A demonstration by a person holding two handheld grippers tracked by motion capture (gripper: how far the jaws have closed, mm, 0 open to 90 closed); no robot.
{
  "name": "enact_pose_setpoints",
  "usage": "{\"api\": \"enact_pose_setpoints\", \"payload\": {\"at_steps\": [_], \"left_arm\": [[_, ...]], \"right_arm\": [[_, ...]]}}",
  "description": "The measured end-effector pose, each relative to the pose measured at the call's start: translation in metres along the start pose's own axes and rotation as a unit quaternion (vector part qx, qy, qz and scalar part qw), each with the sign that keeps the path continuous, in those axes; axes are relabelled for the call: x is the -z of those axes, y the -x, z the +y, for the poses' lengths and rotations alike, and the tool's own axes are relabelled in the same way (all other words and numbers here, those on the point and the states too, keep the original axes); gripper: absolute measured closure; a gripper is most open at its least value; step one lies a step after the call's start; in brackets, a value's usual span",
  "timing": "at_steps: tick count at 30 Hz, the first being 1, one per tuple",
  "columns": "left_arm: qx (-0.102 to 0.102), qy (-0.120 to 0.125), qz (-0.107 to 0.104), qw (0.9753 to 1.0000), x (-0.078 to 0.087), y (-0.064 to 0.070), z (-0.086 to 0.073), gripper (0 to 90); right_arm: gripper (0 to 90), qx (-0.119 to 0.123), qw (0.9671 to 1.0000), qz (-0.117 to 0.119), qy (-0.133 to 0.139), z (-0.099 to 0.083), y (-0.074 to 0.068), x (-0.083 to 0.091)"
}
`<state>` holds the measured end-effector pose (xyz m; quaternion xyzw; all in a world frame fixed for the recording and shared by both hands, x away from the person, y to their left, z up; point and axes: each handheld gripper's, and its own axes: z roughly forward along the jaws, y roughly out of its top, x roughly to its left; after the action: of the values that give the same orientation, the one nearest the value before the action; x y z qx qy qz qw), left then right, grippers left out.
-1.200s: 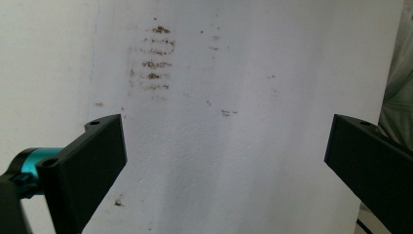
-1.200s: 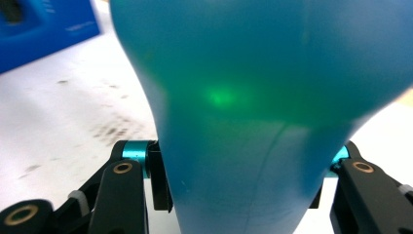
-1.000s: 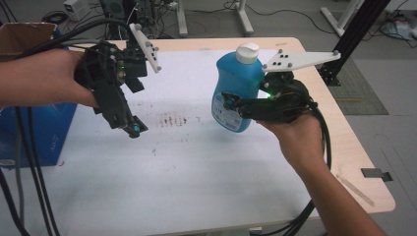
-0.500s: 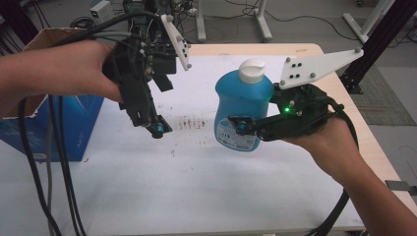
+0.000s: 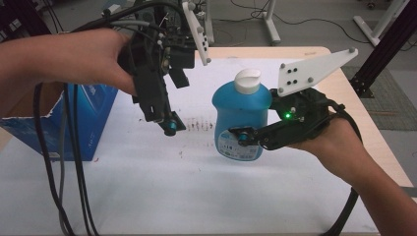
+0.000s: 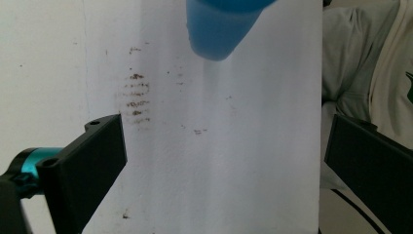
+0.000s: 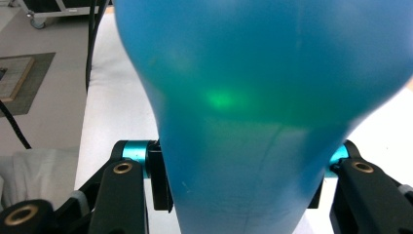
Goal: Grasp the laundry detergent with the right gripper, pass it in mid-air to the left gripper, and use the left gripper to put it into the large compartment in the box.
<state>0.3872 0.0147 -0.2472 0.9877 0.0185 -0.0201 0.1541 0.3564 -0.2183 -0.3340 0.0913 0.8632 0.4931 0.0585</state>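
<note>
My right gripper (image 5: 246,137) squeezes the one blue bottle (image 5: 242,115) upright; left gripper (image 5: 167,125), left of it, hangs wide open, empty.

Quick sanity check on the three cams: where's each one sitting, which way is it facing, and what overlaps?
High view: above the person's side, looking forward and down on the table; both forearms, left gripper and right gripper show.
Left gripper view: rides the left gripper, looks down at the stained white sheet; its open jaws show.
Right gripper view: rides the right gripper, faces the blue bottle clamped between its jaws.
Shared: all three show the bottle; the high and left gripper views share the brown stain.
</note>
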Motion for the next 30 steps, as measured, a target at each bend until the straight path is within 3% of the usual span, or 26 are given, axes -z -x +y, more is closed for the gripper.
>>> {"api": "enact_pose_setpoints", "payload": {"at_steps": [20,30], "left_arm": [[-0.017,-0.013,0.004,0.9998,0.005,0.004,0.020,1.6],[-0.024,-0.018,0.002,0.9995,0.004,0.005,0.025,1.6]], "right_arm": [[46.0,0.021,0.9983,0.054,-0.001,0.024,-0.002,-0.034],[46.0,0.029,0.9974,0.065,-0.010,0.034,-0.003,-0.046]]}}
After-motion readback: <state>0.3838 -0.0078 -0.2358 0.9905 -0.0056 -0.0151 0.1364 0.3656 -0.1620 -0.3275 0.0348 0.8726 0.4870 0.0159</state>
